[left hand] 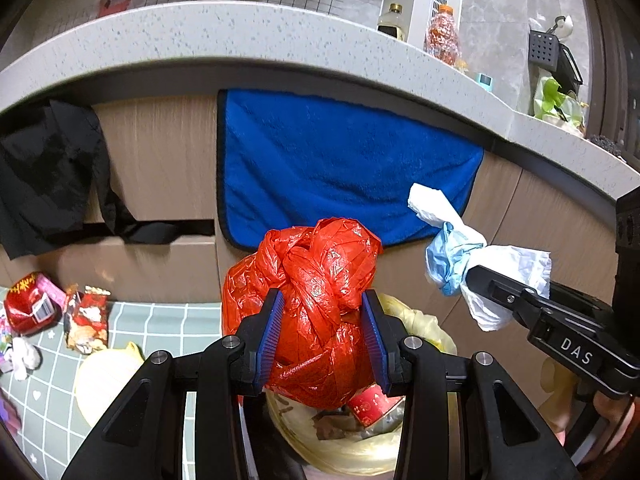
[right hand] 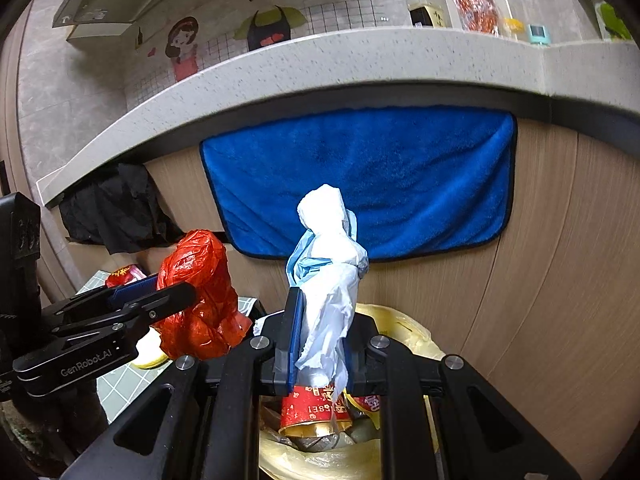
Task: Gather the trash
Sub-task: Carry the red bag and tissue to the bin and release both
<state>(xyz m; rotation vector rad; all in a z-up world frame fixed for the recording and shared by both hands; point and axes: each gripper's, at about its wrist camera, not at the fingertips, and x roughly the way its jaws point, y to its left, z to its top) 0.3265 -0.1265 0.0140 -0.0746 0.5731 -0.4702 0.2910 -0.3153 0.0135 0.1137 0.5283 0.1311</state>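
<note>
My left gripper is shut on a crumpled red plastic bag and holds it above a bin lined with a yellowish bag. The same red bag and left gripper show at the left of the right wrist view. My right gripper is shut on a wad of white tissue and blue mask, held above the bin liner. That wad and the right gripper appear at the right of the left wrist view. Red wrappers lie inside the bin.
More red snack wrappers and a red packet lie on a green checked mat at the left. A blue towel and black cloth hang from the counter edge. Bottles stand on the counter.
</note>
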